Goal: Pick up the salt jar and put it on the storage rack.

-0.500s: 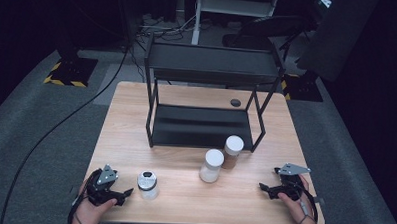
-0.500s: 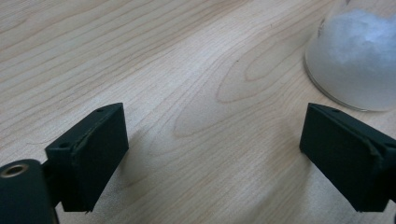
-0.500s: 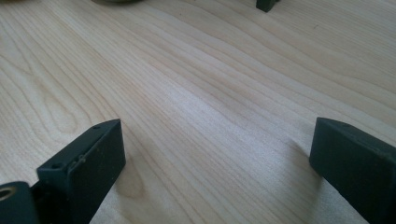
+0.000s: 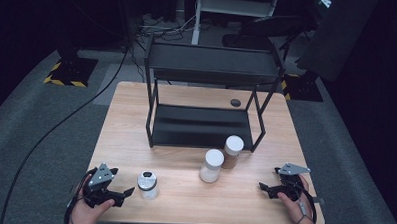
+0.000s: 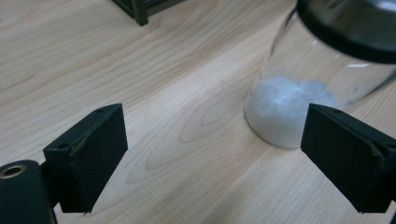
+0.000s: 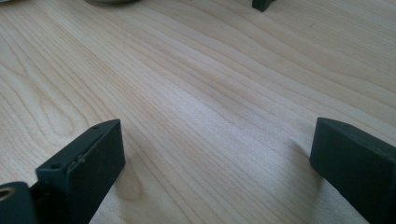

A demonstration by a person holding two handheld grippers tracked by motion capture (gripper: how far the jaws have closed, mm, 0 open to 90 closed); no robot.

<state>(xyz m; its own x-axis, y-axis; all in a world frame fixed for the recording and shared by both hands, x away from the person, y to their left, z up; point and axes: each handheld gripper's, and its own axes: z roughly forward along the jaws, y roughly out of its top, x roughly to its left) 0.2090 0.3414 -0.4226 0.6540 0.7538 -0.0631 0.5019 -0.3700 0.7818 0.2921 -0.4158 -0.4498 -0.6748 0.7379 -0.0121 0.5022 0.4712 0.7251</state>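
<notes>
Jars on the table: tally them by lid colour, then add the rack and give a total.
Jar with dark lid: 1
Jars with white lids: 2, one with pale contents, one with brown contents
Black two-shelf rack: 1
Total: 4

Two hands enter from the bottom edge, the left gripper (image 4: 126, 193) and right gripper (image 4: 264, 187) held low and well apart, both with jaws spread wide, gripping nothing.
</notes>
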